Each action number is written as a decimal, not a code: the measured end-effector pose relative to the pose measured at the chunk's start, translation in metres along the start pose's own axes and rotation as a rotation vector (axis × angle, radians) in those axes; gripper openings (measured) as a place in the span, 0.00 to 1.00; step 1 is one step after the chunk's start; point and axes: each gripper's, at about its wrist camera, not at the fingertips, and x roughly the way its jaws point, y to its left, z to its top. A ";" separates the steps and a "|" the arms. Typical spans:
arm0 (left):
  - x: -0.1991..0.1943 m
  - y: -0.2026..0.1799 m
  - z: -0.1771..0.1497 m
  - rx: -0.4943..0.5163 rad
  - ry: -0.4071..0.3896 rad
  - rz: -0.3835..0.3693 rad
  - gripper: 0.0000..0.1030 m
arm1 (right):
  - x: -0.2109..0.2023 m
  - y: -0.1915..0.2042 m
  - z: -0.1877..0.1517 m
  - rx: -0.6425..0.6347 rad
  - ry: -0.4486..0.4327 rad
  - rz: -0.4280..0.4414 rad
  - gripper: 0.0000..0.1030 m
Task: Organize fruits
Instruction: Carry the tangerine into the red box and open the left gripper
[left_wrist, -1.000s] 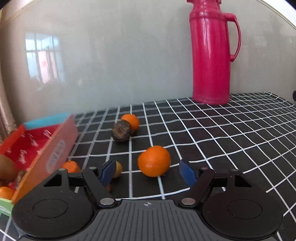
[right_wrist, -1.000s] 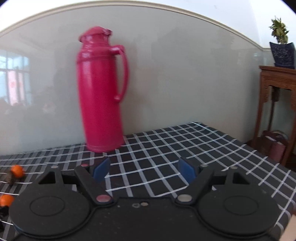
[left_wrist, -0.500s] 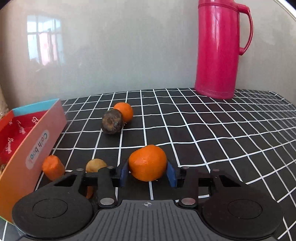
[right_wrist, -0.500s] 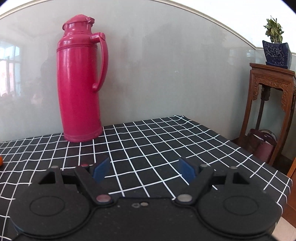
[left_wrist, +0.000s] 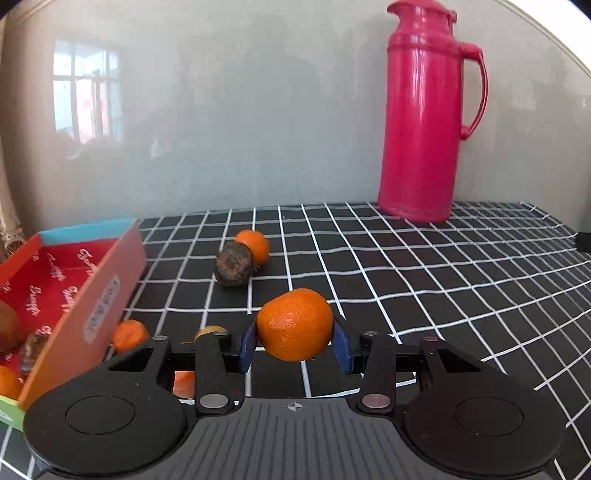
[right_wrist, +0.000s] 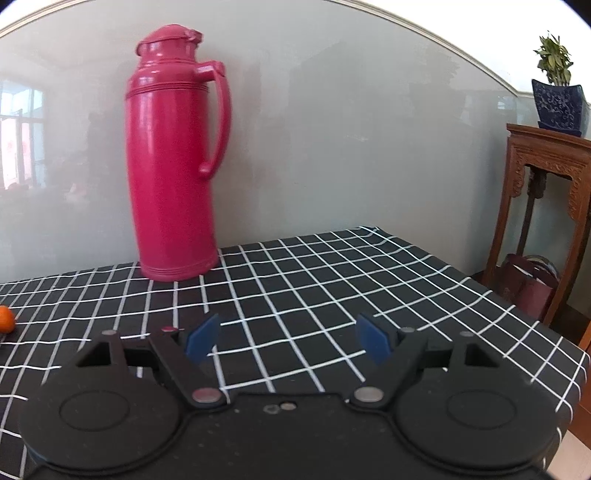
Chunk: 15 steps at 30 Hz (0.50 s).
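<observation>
My left gripper (left_wrist: 294, 345) is shut on an orange (left_wrist: 294, 325) and holds it just above the checked cloth. A red box (left_wrist: 79, 295) stands at the left with several fruits inside. A dark fruit (left_wrist: 233, 263) and a small orange (left_wrist: 255, 245) lie together farther back. Another small orange (left_wrist: 129, 334) and a yellowish fruit (left_wrist: 209, 329) lie by the box, partly hidden behind the left gripper. My right gripper (right_wrist: 287, 338) is open and empty over the cloth. One orange (right_wrist: 5, 318) shows at the left edge of the right wrist view.
A tall pink thermos (left_wrist: 424, 122) stands at the back by the wall; it also shows in the right wrist view (right_wrist: 173, 155). The table's right edge (right_wrist: 546, 332) drops off beside a wooden stand (right_wrist: 546, 192) with a potted plant (right_wrist: 557, 99).
My left gripper closed on the orange and has lifted it a little. The right gripper stayed open while its view swung right, then back left.
</observation>
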 end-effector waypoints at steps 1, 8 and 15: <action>-0.005 0.002 0.001 -0.001 -0.008 -0.001 0.42 | -0.001 0.004 0.001 -0.001 -0.001 0.008 0.78; -0.036 0.021 0.004 0.012 -0.054 0.001 0.42 | -0.007 0.030 0.007 -0.008 -0.009 0.053 0.78; -0.057 0.052 0.006 -0.008 -0.086 0.044 0.42 | -0.014 0.061 0.009 -0.030 -0.014 0.102 0.78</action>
